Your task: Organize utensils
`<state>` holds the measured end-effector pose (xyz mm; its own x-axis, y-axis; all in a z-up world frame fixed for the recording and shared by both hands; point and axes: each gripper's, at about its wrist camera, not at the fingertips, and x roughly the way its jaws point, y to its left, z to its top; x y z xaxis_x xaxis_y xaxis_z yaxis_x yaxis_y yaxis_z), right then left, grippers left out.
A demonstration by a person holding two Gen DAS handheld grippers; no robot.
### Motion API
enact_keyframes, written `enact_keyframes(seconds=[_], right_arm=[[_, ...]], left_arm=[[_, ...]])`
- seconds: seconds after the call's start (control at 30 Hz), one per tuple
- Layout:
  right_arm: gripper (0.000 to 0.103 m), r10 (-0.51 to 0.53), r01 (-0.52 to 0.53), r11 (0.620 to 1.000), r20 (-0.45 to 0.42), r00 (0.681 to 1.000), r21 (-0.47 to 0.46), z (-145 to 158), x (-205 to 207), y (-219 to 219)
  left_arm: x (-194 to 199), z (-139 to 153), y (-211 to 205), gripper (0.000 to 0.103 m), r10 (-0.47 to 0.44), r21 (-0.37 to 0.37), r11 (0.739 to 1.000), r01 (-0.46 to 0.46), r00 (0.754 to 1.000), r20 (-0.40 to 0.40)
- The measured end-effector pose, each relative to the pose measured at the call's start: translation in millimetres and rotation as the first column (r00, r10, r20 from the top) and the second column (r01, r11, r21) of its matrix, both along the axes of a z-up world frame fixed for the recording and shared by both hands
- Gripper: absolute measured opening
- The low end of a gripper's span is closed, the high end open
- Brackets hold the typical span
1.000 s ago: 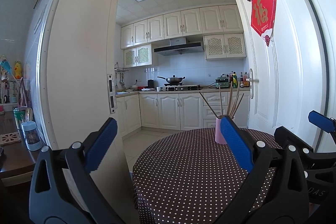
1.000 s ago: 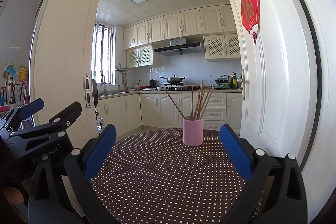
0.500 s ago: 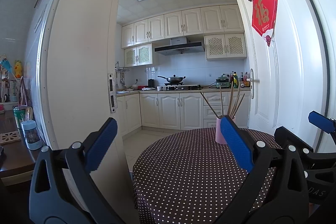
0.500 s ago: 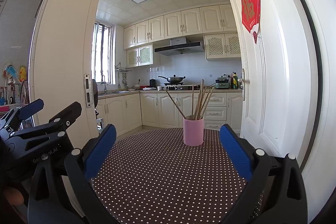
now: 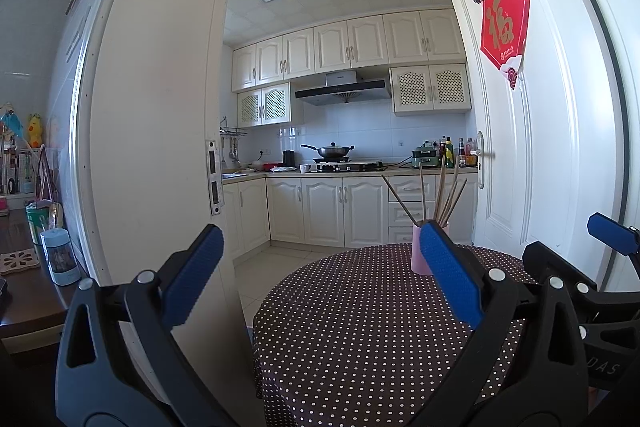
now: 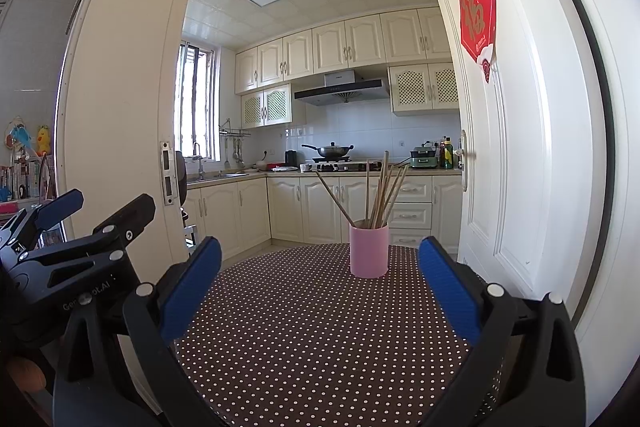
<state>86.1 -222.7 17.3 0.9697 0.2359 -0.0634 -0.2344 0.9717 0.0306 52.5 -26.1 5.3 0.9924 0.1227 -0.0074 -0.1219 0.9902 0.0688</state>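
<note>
While both grippers hover empty over the dotted table (image 6: 304, 339), the chopsticks (image 6: 380, 195) stand gathered in the pink cup (image 6: 369, 251) at the far side.

Left gripper (image 5: 320, 279) and right gripper (image 6: 319, 283) each hold their blue pads wide apart, gripping nothing. No loose utensil shows on the cloth, so the sorting looks finished or not yet begun; any next reach calls for a forward approach to the cup. From the left view, a blue pad covers part of the cup, and the table's near edge is cut off.

Bright, sharp daylight scene.
Window (image 6: 196, 103) supplies light; strong fisheye bending and dark vignette at edges.
</note>
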Motion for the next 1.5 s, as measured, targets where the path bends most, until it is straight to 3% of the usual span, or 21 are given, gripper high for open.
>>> enact_keyframes(seconds=[1.03,1.5], right_arm=[[0.095,0.008,-0.008,1.000,-0.016,1.000,0.008,-4,2,2],[0.095,0.021,-0.020,1.000,-0.057,0.998,0.013,-15,29,5]], left_arm=[[2,-2,-4,0.097,0.012,0.007,1.000,-0.012,1.000,-0.005],[34,-12,-8,0.097,0.023,0.007,1.000,-0.023,0.998,-0.059]])
